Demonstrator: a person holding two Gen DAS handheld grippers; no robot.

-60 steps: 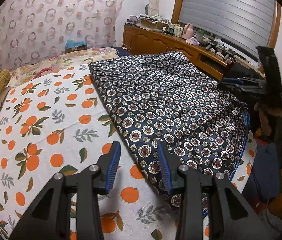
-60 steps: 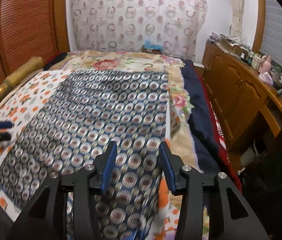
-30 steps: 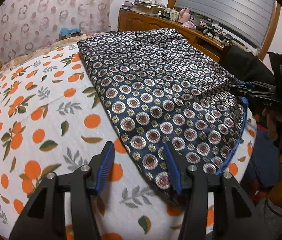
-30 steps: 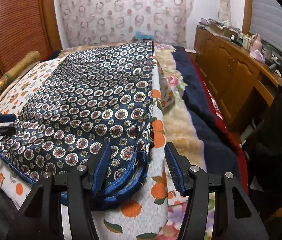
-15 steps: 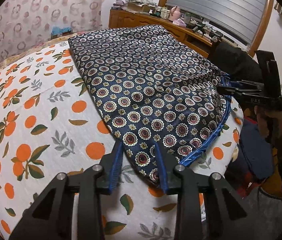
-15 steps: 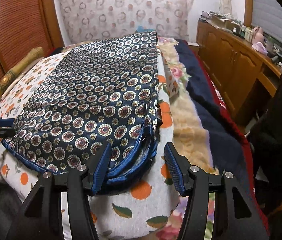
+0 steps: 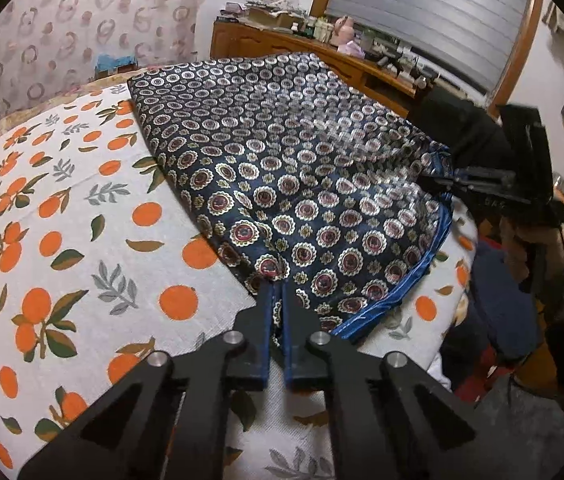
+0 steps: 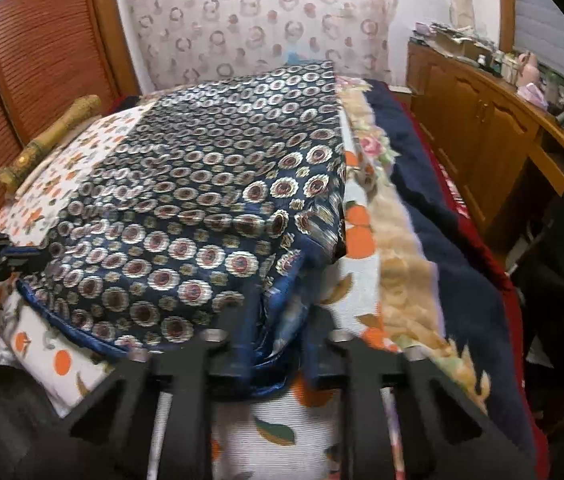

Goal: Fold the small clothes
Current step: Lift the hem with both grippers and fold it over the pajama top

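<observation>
A dark navy garment (image 7: 282, 168) with a round medallion print and blue trim lies spread on the bed. My left gripper (image 7: 278, 292) is shut on its near left corner. In the right wrist view the same garment (image 8: 210, 184) fills the middle, blurred by motion. My right gripper (image 8: 278, 312) has its fingers closed in on the bunched blue-trimmed near right corner (image 8: 278, 320). It also shows at the right of the left wrist view (image 7: 477, 184), pinching the hem. The left gripper shows at the left edge of the right wrist view (image 8: 6, 256).
The bed has a white sheet with orange fruit print (image 7: 62, 220), a floral blanket (image 8: 397, 272) and a navy blanket (image 8: 441, 240) along its right side. A wooden dresser (image 8: 481, 120) stands to the right. A gold bolster (image 8: 50, 140) lies by the slatted wooden headboard (image 8: 30, 60).
Both grippers have moved in on the garment's near corners and closed from wide open. The left has clamped the left corner, the right has closed onto the right corner. The cloth is shifting.
</observation>
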